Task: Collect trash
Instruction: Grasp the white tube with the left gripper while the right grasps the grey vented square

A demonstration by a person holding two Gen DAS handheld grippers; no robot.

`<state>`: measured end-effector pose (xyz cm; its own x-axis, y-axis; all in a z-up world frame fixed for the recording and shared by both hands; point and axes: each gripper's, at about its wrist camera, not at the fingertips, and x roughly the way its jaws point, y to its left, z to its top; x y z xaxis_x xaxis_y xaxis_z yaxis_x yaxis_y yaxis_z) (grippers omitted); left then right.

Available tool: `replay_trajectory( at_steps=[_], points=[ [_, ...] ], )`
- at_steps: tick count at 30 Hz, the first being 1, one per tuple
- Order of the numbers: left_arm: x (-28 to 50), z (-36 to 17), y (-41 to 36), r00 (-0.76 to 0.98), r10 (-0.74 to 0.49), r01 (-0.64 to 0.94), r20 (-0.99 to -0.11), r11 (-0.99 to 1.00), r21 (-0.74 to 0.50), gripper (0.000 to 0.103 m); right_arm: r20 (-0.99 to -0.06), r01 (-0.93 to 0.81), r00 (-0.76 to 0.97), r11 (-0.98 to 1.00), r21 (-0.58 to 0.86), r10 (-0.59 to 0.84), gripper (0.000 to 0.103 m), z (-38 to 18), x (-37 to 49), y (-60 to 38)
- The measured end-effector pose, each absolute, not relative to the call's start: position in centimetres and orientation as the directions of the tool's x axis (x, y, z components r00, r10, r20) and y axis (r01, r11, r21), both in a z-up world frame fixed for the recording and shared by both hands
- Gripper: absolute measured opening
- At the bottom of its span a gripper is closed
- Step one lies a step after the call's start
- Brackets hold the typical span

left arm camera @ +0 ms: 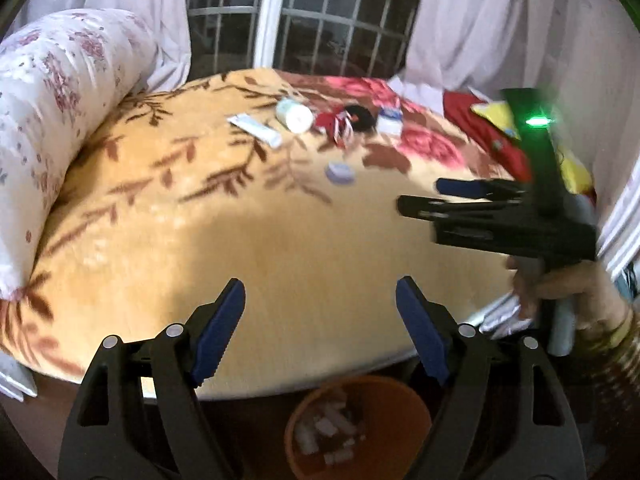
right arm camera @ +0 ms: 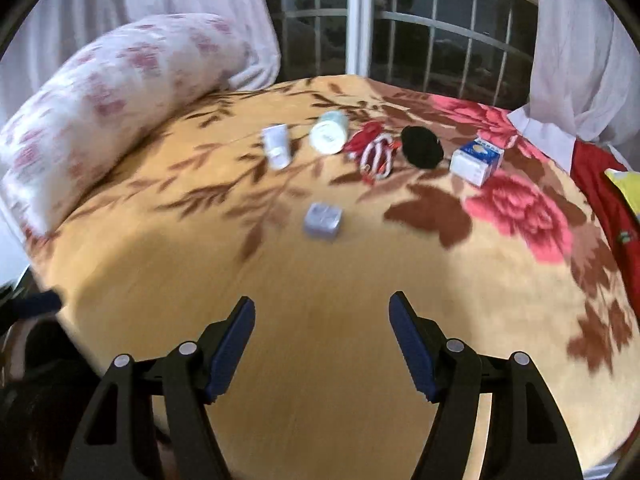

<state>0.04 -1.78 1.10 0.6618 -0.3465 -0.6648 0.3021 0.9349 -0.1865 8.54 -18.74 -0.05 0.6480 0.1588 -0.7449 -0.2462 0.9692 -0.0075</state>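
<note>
Several pieces of trash lie on a floral blanket: a white tube (right arm camera: 277,146), a pale cup on its side (right arm camera: 329,133), a red and white wrapper (right arm camera: 375,152), a black round object (right arm camera: 422,147), a white and blue box (right arm camera: 476,161) and a small bluish packet (right arm camera: 323,220). An orange bin (left arm camera: 356,428) with white scraps stands on the floor below the bed edge. My left gripper (left arm camera: 320,328) is open and empty above the bin and the bed edge. My right gripper (right arm camera: 322,340) is open and empty over the bare blanket; it also shows in the left wrist view (left arm camera: 424,196).
A floral bolster pillow (right arm camera: 112,104) lies along the left of the bed. White curtains (right arm camera: 584,40) and a barred window (right arm camera: 420,36) stand behind. Red and yellow cloth (right arm camera: 608,192) lies at the right edge.
</note>
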Motion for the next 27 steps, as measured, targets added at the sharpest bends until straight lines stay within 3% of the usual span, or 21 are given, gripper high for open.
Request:
replay_trajectory(
  at_steps=[14, 16, 18, 20, 27],
  points=[
    [1.9, 1.0, -1.6, 0.688, -0.338, 0.283, -0.643, 0.940, -0.191, 0.076, -0.846, -0.194, 0.527, 0.981, -0.031, 0.077, 0.068, -3.2, 20.3, -15.5],
    [2.0, 0.8, -1.4, 0.683, -0.341, 0.280, -0.646, 0.939, -0.200, 0.076, -0.863, -0.192, 0.502, 0.980, -0.043, 0.061, 0.061, -3.9, 21.1, -15.1],
    [2.2, 0.6, -1.2, 0.678, -0.342, 0.276, -0.651, 0.939, -0.205, 0.076, -0.881, -0.199, 0.469, 0.980, -0.033, 0.065, 0.042, -4.6, 21.5, -15.1],
    [2.3, 0.4, -1.1, 0.677, -0.339, 0.271, -0.654, 0.940, -0.206, 0.076, -0.876, -0.206, 0.477, 0.978, -0.025, 0.078, 0.033, -4.5, 21.4, -15.1],
    [3.6, 0.5, -1.0, 0.672, -0.333, 0.254, -0.661, 0.943, -0.217, 0.076, -0.803, -0.225, 0.579, 0.974, 0.011, 0.143, 0.032, -1.7, 17.7, -16.6]
  ],
)
